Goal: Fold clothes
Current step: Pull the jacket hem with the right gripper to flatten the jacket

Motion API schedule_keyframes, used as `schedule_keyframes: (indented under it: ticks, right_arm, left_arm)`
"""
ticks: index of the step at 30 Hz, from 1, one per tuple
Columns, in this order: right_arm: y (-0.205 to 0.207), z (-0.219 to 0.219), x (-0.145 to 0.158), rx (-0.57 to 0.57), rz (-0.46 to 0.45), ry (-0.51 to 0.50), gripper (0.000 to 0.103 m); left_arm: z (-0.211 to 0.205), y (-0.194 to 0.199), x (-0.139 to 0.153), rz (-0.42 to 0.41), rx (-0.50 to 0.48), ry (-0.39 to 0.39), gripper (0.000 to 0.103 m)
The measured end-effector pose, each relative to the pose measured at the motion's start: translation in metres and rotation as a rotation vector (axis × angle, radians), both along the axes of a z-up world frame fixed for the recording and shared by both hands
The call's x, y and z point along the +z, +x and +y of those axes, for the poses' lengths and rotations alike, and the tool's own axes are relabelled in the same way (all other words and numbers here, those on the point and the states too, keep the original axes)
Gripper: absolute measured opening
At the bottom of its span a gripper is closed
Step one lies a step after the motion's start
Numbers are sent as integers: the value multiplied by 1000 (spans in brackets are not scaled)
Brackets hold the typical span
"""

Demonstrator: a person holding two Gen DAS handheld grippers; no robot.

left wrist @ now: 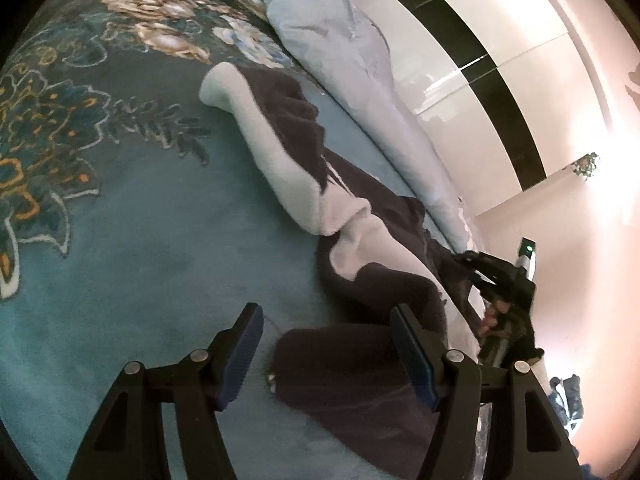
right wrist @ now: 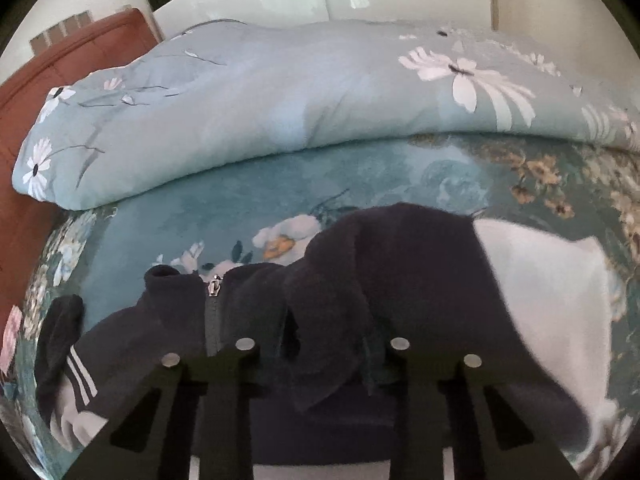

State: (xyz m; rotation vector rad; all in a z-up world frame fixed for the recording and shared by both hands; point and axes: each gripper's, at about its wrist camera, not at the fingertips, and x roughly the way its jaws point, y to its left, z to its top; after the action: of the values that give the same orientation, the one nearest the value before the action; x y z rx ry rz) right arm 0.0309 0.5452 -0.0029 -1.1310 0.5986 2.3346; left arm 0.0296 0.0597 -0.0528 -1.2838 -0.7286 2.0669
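A dark navy jacket (left wrist: 400, 216) with white panels and a front zip (right wrist: 214, 292) lies crumpled on the teal bedspread (left wrist: 140, 260). My left gripper (left wrist: 328, 354) is open just above the bed, its blue pads (left wrist: 244, 352) on either side of a dark sleeve cuff (left wrist: 332, 364) without touching it. My right gripper (right wrist: 320, 336) is at the jacket's far edge, and in the left wrist view this right gripper (left wrist: 486, 270) is held by a gloved hand (left wrist: 504, 320). Its jaws stand narrow, with bunched dark fabric draped over and hiding the fingertips.
A rolled light blue floral quilt (right wrist: 280, 112) lies along the far side of the bed. A brown headboard (right wrist: 60, 72) stands at one end. Glossy white wardrobe doors with a black stripe (left wrist: 480, 60) rise behind the bed.
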Motion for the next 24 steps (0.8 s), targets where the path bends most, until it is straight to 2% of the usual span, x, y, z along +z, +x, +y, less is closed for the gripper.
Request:
schedule_keyframes:
  ticks: [3,7,16,20,23,24]
  right_arm:
    - [12,7,15,10,7,36,27]
    - [39,33,37,-44,6,116,27]
    - [131,128,77,-280,-71,309,27]
    - [174,170,85,-398,-125,377,27]
    - [200,198,77,-463,-193,405,27]
    - [206,203,71,-473,-202,383,27]
  left_arm:
    - [-5,-1,-3,-7,8,10,70]
    - [-7,2,2,1,18,5,70]
    - [17,13,19,26,-8,-18,70]
    - [29,18,24,34,-23,-37,70]
    - [37,21,26,37,-32,-46,70]
    - [39,22,25,35,-33,-46,70]
